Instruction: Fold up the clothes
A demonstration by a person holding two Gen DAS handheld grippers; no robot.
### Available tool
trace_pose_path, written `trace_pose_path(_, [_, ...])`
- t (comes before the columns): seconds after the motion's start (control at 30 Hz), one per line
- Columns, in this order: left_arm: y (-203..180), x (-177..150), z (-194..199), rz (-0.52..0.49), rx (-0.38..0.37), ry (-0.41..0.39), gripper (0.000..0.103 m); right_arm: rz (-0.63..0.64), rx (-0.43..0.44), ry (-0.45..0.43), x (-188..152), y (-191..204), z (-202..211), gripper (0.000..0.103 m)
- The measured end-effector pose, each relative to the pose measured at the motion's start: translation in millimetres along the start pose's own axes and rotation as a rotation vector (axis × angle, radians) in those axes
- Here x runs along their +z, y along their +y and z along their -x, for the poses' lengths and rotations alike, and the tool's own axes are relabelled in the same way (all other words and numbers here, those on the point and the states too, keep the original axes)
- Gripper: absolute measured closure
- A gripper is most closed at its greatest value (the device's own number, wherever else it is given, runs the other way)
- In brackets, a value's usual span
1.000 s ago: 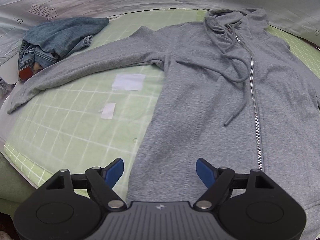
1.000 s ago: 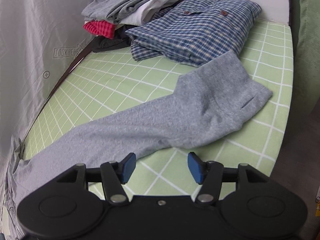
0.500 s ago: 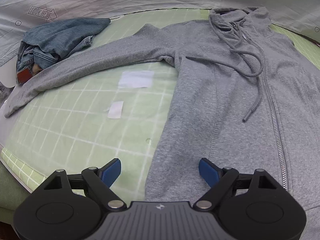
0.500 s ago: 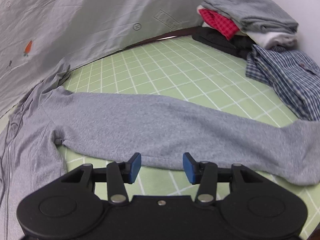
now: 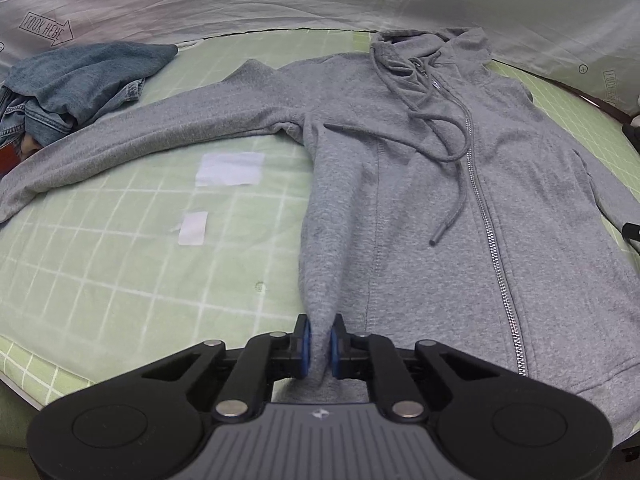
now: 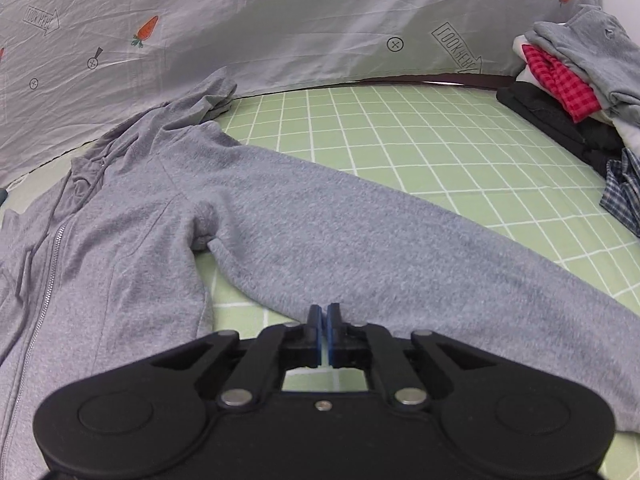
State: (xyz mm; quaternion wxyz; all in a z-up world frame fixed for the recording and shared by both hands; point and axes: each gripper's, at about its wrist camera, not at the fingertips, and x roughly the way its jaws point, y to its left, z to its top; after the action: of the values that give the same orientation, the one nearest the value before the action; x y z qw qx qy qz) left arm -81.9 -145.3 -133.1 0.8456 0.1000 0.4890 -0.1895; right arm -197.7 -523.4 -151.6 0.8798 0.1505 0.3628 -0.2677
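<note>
- The hoodie [image 5: 420, 200] lies zip-up on the green-gridded tabletop [image 5: 100, 272]; its hem and right cuff are cut off from view.
- Left hand-held gripper [image 5: 319, 346]: jaws closing, pads pinching the hoodie's side edge.
- Right hand-held gripper [image 6: 323, 334]: closed at the sleeve's [image 6: 360, 248] edge; whether cloth is caught is unclear.

Green gridded mat [image 6: 400, 140]; printed grey sheet [image 6: 280, 20] as backdrop.
</note>
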Motion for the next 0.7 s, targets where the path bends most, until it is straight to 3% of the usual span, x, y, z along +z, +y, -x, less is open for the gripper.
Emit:
trace_pose_path(0.1, [4.5, 2.0, 0.7, 0.016, -0.015, 0.013, 0.092, 0.022, 0.052, 0.015, -3.8, 12.2, 0.4, 0.103])
trace_pose_path(0.2, [5.2, 4.9, 1.9, 0.013, -0.035, 0.024, 0.088, 0.05, 0.034, 0.021, -4.5, 21.3, 4.0, 0.099])
trace_pose_path(0.27, [6.8, 5.7, 4.9, 0.014, -0.041, 0.022, 0.085, 0.032, 0.017, 0.005, -3.4, 18.4, 9.1, 0.084])
trace_pose_path(0.3, [8.7, 6.2, 6.4, 0.019, -0.043, 0.02, 0.085, 0.023, 0.009, -0.004, -2.8, 16.7, 11.7, 0.068])
trace_pose_path(0.33, [10.7, 6.8, 8.0, 0.024, -0.046, 0.017, 0.085, 0.014, 0.001, -0.012, -2.3, 15.1, 14.3, 0.062])
trace_pose_path(0.4, [18.4, 10.0, 12.0, 0.054, -0.055, 0.009, 0.082, -0.006, -0.021, -0.002, -1.7, 8.9, 14.8, 0.061])
trace_pose_path(0.53, [31.8, 19.1, 19.1, 0.098, -0.029, -0.02, 0.061, -0.047, -0.05, 0.042, -1.0, -6.6, 10.6, 0.056])
trace_pose_path(0.63, [40.7, 27.7, 20.6, 0.139, -0.001, -0.046, 0.046, -0.034, -0.061, 0.038, 8.0, -3.8, 9.7, 0.037])
trace_pose_path(0.7, [47.7, 34.0, 19.5, 0.178, 0.01, -0.058, 0.04, -0.011, -0.059, 0.03, 16.9, 1.2, 6.3, 0.034])
